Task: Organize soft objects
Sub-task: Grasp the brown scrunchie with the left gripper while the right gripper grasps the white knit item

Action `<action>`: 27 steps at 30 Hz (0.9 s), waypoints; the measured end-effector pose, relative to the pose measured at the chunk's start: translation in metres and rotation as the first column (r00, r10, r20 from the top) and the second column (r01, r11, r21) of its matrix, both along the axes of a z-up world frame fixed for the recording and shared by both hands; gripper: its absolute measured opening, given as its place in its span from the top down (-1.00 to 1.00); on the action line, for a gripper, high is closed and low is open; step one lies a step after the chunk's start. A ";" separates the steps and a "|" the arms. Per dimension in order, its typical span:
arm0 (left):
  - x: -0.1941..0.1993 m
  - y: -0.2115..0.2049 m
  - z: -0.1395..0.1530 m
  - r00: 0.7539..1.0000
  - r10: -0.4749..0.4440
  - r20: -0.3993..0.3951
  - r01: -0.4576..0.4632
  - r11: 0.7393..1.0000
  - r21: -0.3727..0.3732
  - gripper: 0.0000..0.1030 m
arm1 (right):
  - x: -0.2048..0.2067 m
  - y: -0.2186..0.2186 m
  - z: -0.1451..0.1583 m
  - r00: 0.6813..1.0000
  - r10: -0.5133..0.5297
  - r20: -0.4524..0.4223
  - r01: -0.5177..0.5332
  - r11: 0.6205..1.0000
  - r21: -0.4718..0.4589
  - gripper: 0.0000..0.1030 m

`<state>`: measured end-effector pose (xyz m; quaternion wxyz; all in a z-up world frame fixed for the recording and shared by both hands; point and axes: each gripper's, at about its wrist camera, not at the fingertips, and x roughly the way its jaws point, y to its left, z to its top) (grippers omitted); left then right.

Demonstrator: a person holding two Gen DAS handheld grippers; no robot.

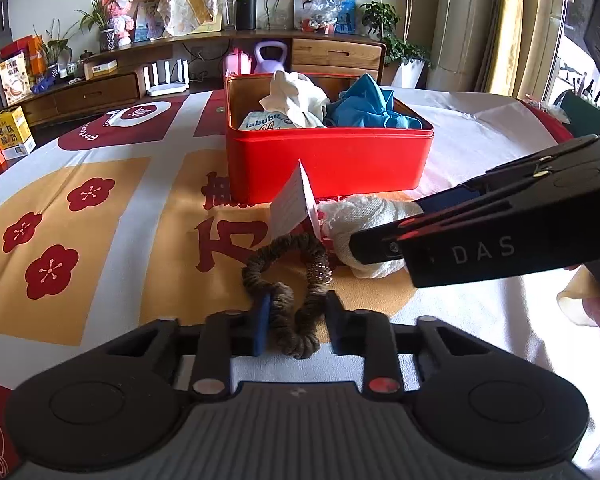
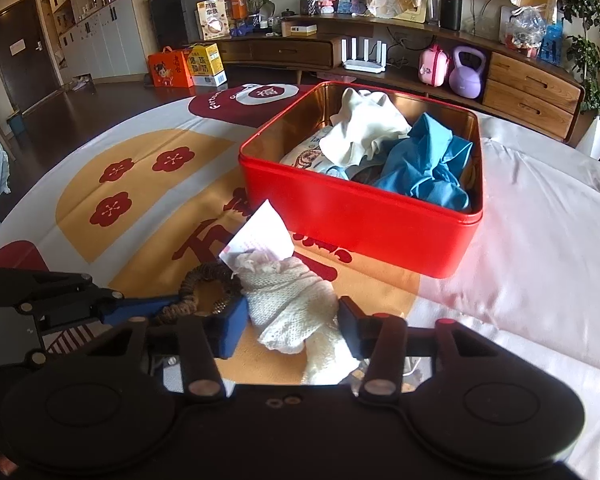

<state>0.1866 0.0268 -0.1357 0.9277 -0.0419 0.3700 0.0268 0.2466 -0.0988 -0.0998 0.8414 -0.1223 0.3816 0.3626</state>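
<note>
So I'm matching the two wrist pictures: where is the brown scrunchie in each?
Left wrist: brown scrunchie low centre, between the left gripper's pads.
Right wrist: lower left, mostly hidden behind the gripper fingers, left of the white knit cloth.
Shared landmark: red tin beyond it.

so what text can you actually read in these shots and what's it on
"DAS": side of the right gripper.
"labubu", mirrored: pale packet in the red tin.
"Fort...", cut off: printed tablecloth, beside large red Chinese characters.
Card tag on the white knit item: too small to read.
</note>
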 end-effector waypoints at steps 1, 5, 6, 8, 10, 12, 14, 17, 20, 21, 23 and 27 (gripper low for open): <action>0.000 0.001 0.000 1.000 0.001 -0.001 -0.001 1.000 -0.003 0.61 | -0.002 0.000 0.001 1.000 -0.002 0.000 0.002 1.000 0.000 0.22; -0.001 0.003 0.001 1.000 0.008 -0.004 -0.008 1.000 -0.015 0.68 | -0.007 -0.002 0.003 1.000 -0.019 0.009 0.019 1.000 0.000 0.34; -0.002 0.003 0.002 1.000 0.010 -0.004 -0.010 1.000 -0.019 0.70 | -0.009 -0.003 0.004 1.000 -0.025 0.009 0.025 1.000 0.008 0.36; -0.003 0.005 0.004 1.000 0.013 -0.003 -0.013 1.000 -0.027 0.71 | -0.012 -0.006 0.008 0.999 -0.039 0.009 0.038 0.999 0.023 0.38; -0.006 0.005 0.007 1.000 0.016 0.002 -0.016 1.000 -0.026 0.71 | -0.016 -0.008 0.012 0.999 -0.047 0.008 0.047 0.998 0.037 0.39; -0.009 0.005 0.011 1.000 0.017 0.008 -0.017 0.999 -0.028 0.71 | -0.020 -0.011 0.016 0.999 -0.053 0.004 0.053 0.997 0.051 0.40; -0.012 0.006 0.015 1.000 0.021 0.012 -0.020 0.999 -0.034 0.71 | -0.025 -0.015 0.021 0.998 -0.062 -0.005 0.062 0.996 0.064 0.40; -0.017 0.006 0.022 0.999 0.029 0.015 -0.028 0.999 -0.033 0.71 | -0.034 -0.021 0.028 0.998 -0.070 -0.007 0.070 0.995 0.078 0.40; -0.024 0.006 0.029 0.999 0.028 0.020 -0.027 0.998 -0.051 0.71 | -0.044 -0.026 0.037 0.997 -0.077 -0.006 0.077 0.993 0.092 0.40; -0.027 0.006 0.032 0.999 0.027 0.024 -0.025 0.998 -0.055 0.71 | -0.046 -0.028 0.040 0.997 -0.080 -0.005 0.081 0.992 0.098 0.40; -0.031 0.006 0.037 0.999 0.020 0.034 -0.017 0.998 -0.064 0.71 | -0.051 -0.032 0.046 0.996 -0.092 -0.005 0.092 0.990 0.106 0.40; -0.037 0.008 0.054 0.998 0.019 0.059 -0.014 0.996 -0.088 0.71 | -0.059 -0.040 0.059 0.995 -0.102 -0.005 0.102 0.987 0.127 0.40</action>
